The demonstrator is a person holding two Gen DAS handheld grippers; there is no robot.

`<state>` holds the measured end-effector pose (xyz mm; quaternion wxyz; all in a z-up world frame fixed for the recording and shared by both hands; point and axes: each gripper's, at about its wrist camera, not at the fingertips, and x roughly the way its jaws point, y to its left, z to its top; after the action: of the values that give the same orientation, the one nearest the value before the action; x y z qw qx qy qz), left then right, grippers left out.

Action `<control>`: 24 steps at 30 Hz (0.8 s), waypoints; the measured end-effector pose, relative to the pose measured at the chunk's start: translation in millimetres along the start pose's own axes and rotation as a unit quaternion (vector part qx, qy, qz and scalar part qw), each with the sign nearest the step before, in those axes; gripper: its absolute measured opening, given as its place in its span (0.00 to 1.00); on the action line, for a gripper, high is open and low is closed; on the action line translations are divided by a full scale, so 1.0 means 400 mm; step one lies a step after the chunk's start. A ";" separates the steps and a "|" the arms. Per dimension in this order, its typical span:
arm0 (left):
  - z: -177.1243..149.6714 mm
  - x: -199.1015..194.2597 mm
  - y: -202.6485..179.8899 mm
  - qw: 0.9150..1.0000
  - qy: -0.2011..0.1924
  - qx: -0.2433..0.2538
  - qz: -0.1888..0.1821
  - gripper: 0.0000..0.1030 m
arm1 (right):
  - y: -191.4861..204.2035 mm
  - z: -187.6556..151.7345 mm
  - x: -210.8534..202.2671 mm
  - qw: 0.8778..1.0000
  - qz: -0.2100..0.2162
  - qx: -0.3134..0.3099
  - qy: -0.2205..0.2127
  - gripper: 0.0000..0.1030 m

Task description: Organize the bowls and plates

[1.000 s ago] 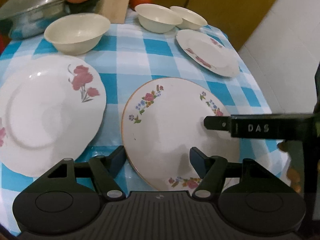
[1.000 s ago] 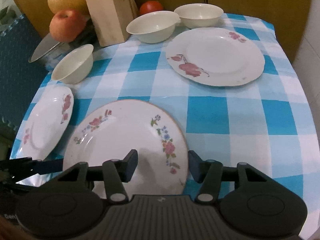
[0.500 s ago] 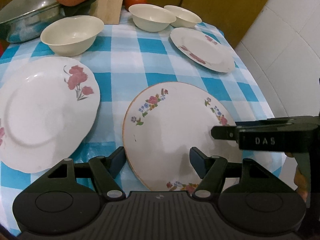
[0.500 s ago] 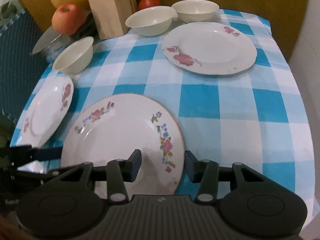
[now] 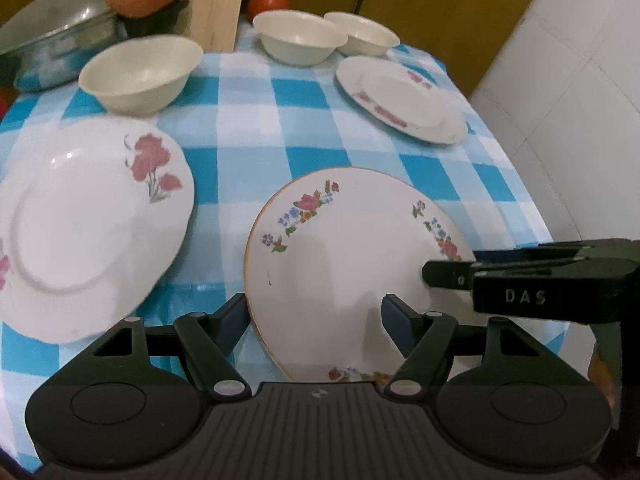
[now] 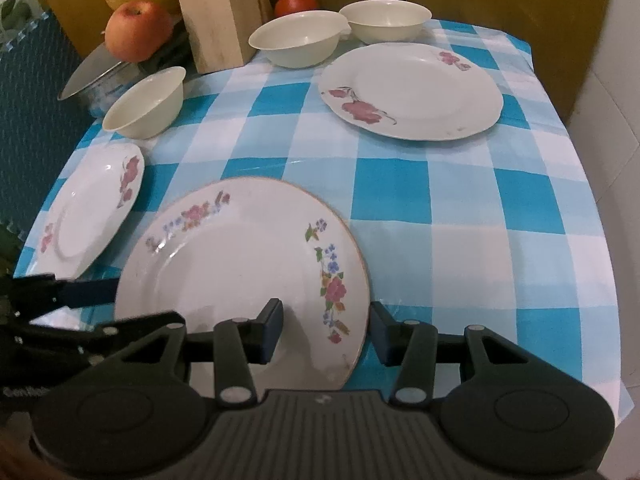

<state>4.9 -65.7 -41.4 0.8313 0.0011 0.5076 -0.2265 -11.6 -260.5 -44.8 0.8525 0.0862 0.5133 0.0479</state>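
Note:
A gold-rimmed floral plate [image 5: 352, 264] [image 6: 240, 264] lies near the table's front edge, its near rim tilted up between both grippers. My left gripper [image 5: 314, 320] is open, its fingers astride the plate's left rim. My right gripper [image 6: 326, 328] is open, its fingers astride the plate's right rim. A rose plate [image 5: 80, 224] [image 6: 88, 204] lies to the left. Another rose plate [image 5: 400, 100] [image 6: 412, 88] lies at the back right. Three cream bowls stand at the back: one at the left [image 5: 140, 74] [image 6: 146, 102], two together [image 5: 300, 42] [image 6: 296, 42] [image 6: 386, 20].
The table has a blue-and-white checked cloth [image 6: 460, 208]. A metal pot [image 5: 52, 52], a wooden block [image 6: 212, 12], an apple [image 6: 138, 32] and a tomato [image 6: 296, 2] crowd the back left. The cloth's right edge drops off beside a white wall.
Both grippers have come closer to the floral plate, and their fingers now straddle its rims. The right gripper's jaws have narrowed a little. The plate's near side looks raised.

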 end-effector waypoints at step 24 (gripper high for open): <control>0.071 -0.173 0.182 0.988 -0.114 -0.072 0.074 0.76 | 0.094 0.124 -0.011 0.996 0.014 -0.052 -0.070 0.38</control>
<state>29.8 19.0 14.1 0.8959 -0.0473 0.4235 -0.1256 30.4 -229.1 -11.0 0.8889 0.0523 0.4480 0.0800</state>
